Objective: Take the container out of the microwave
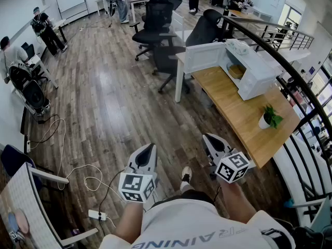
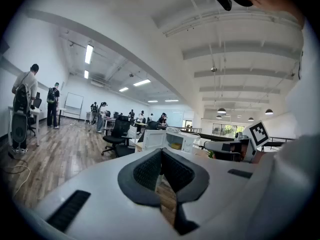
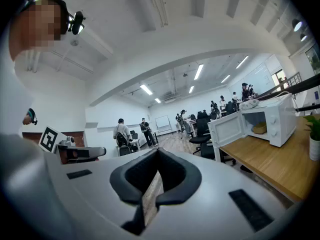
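Wooden desk [image 1: 244, 119] holds open microwave [image 1: 261, 80], container [image 1: 237, 70] upright inside.

- Light: bright, even, cool white; ceiling strip lights [image 2: 88, 54] and lit windows [image 2: 226, 129] as sources.
- Glare: pale sheen on the wood floor [image 1: 104, 97].
- Shadows: soft and faint; microwave [image 3: 281, 120] cavity shaded, casing bright.
- Distortion: heavy fisheye bend in all views; black corners in both gripper views.
- Focus: head view crisp at centre; far room soft and nearest foreground blurred in the gripper views.

left tool [image 1: 147, 150] jaws together, empty | right tool [image 1: 211, 140] jaws together, empty
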### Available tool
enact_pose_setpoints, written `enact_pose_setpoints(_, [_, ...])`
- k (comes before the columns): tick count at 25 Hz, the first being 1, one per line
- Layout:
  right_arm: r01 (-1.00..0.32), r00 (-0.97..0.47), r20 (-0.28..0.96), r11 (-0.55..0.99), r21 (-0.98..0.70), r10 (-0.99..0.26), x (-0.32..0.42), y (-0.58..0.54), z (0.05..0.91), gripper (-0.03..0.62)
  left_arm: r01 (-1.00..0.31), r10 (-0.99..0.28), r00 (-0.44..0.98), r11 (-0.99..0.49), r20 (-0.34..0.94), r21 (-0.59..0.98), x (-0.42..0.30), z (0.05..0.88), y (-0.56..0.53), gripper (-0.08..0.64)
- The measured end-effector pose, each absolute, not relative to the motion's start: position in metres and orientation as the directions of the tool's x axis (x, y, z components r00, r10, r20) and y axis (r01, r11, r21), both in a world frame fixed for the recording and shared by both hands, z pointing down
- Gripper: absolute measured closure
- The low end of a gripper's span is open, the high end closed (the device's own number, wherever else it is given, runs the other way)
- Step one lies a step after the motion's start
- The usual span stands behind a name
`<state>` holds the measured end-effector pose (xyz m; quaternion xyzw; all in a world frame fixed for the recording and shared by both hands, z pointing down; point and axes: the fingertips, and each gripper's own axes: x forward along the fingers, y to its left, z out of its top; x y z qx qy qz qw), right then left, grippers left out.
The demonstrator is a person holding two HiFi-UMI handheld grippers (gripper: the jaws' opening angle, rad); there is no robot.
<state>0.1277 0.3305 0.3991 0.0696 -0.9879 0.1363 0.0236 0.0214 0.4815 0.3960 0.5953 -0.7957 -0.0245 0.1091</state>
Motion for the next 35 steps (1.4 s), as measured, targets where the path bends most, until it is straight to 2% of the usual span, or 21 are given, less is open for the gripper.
enact_pose_setpoints(12, [-0.152,-0.988,0.069,0.947,-0.284,-0.138,0.125,0.327,0.402,0.571,-0.943,-0.952,-0.26,0.287,0.163,0.168,0.018,0.399,0.478,0.528])
enact_pose_setpoints(22, [-0.205,-0.977,0.017,0.927,-0.314,-0.211,0.127,0.289,0.403,0.571,-0.941,-0.948,-0.252,0.287,0.194,0.182,0.012,0.412,0.454,0.528])
enact_pose_setpoints(35, [-0.224,-0.974,0.042,0.914,-0.337,-0.223,0.069,0.16,0.407,0.571,-0.937,-0.943,-0.243,0.289,0.229,0.194,-0.049,0.41,0.329,0.529])
